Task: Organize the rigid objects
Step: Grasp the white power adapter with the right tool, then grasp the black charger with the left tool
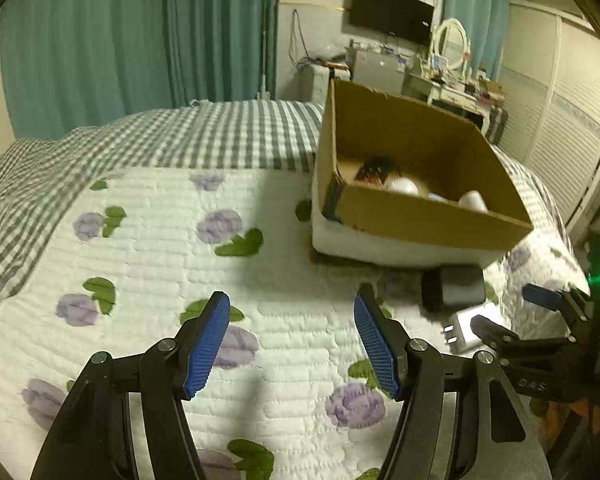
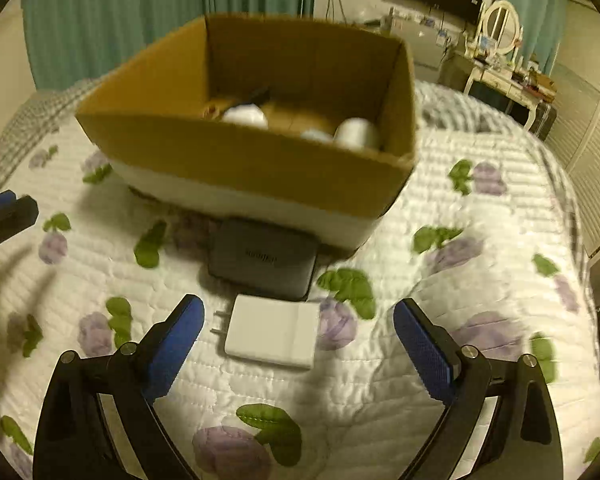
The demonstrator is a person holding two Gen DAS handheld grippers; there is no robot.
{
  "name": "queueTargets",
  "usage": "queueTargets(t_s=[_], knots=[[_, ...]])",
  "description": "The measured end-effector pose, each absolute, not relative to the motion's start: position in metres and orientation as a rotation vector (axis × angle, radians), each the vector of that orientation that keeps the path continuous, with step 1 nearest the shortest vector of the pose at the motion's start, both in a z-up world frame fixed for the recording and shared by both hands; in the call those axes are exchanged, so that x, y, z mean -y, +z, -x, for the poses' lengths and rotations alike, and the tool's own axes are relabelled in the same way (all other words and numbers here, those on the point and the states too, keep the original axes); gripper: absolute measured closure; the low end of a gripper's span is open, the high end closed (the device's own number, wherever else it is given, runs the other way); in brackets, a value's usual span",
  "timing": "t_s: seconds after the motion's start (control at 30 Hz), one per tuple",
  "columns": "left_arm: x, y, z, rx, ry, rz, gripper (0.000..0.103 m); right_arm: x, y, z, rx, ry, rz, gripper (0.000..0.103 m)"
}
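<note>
On the bed's white quilt printed with purple flowers (image 2: 440, 184), an open brown cardboard box (image 2: 260, 160) already held several things: two or three pale rounded objects (image 2: 358, 132) and something dark at the back, too blurred to name. That much of the sorting looked done. Two items were left outside: a flat dark grey rectangular case (image 2: 264, 260) touching the box's near wall, and a white square plug-in charger (image 2: 274, 332) lying just beside the case, prongs pointing left. The right gripper (image 2: 298, 344) hovered over the charger with its blue-padded fingers (image 2: 172, 344) spread wide on either side, not touching it, so the charger seemed the next thing to be picked up. The left gripper (image 1: 292, 344) hung over bare quilt, fingers likewise apart and holding nothing, well to the left of the box.
</note>
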State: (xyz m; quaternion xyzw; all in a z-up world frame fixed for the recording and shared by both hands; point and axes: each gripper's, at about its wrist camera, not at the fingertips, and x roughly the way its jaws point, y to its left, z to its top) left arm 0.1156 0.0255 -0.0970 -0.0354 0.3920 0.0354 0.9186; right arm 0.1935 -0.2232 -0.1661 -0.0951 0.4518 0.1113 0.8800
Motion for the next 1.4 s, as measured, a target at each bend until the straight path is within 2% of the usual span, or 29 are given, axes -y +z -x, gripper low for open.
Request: queueTargets(t_s=[0.03,0.1,0.23,0.3,0.57,0.83,1.03,1.2,1.23,1.27,1.3,1.4], knots=[[-0.023,-0.099,-0.114,-0.810,0.070,0.066,0.036,0.222,-0.170,-0.196,-0.960,0.233,0.204,0.016],[-0.022,-0.102,-0.113,-0.813,0.057,0.062,0.036,0.220,-0.179,-0.197,-0.991,0.240,0.219,0.028],[-0.021,-0.105,-0.113,-0.822,0.054,0.058,0.036,0.214,-0.188,-0.196,-1.029,0.271,0.254,0.032],[-0.020,-0.106,-0.113,-0.826,0.053,0.053,0.036,0.214,-0.188,-0.195,-1.038,0.296,0.247,0.043],[-0.012,-0.111,-0.113,-0.842,0.061,0.031,0.036,0.222,-0.182,-0.186,-1.023,0.304,0.228,0.046],[0.008,-0.108,-0.116,-0.848,0.035,0.028,0.036,0.266,-0.122,-0.168,-0.886,0.287,0.146,0.046],[0.047,-0.111,-0.132,-0.864,-0.015,0.031,0.036,0.304,-0.094,-0.200,-0.859,0.239,0.143,0.046],[0.084,-0.127,-0.148,-0.897,-0.075,0.054,0.036,0.322,-0.095,-0.224,-0.855,0.215,0.150,0.047],[0.091,-0.130,-0.152,-0.906,-0.088,0.054,0.036,0.324,-0.096,-0.228,-0.857,0.219,0.142,0.051],[0.096,-0.133,-0.155,-0.911,-0.098,0.054,0.036,0.327,-0.095,-0.232,-0.858,0.222,0.138,0.078],[0.102,-0.136,-0.158,-0.917,-0.109,0.056,0.036,0.330,-0.096,-0.237,-0.863,0.232,0.134,0.083],[0.114,-0.142,-0.166,-0.930,-0.133,0.059,0.036,0.335,-0.105,-0.249,-0.902,0.231,0.137,0.083]])
